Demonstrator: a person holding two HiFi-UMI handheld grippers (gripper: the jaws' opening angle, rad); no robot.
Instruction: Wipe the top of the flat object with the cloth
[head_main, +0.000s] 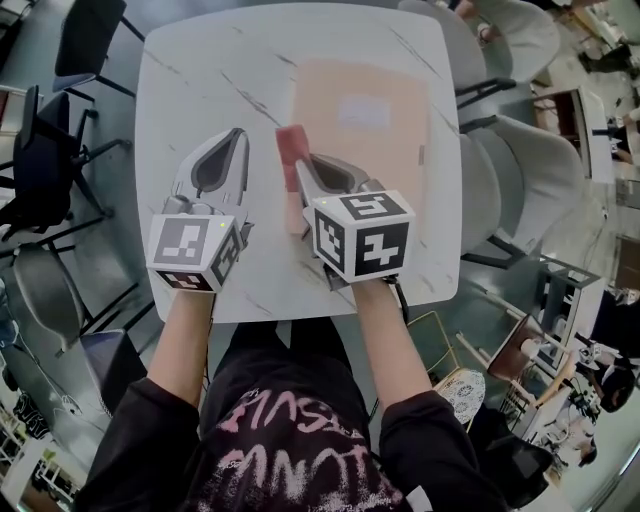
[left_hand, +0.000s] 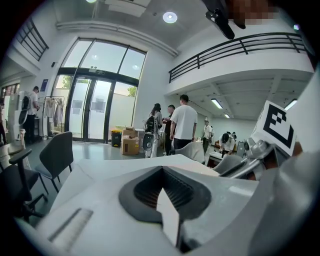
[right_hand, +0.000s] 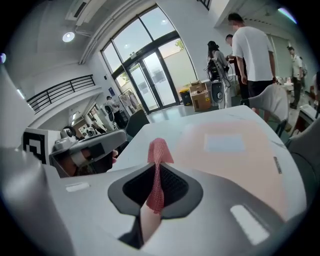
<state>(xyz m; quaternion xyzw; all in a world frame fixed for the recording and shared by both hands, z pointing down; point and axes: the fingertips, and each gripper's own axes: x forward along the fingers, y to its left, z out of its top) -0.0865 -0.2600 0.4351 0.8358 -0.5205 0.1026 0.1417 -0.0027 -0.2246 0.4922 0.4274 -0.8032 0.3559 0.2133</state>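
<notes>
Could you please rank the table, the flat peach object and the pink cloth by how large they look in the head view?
Largest: the table.
Next: the flat peach object, lying on it.
Smallest: the pink cloth, though the right tool hides part of it.

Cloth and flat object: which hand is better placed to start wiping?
Right. The right tongs are shut on the cloth at the flat object's left edge. The left tongs are shut, holding nothing, over bare table.
</notes>
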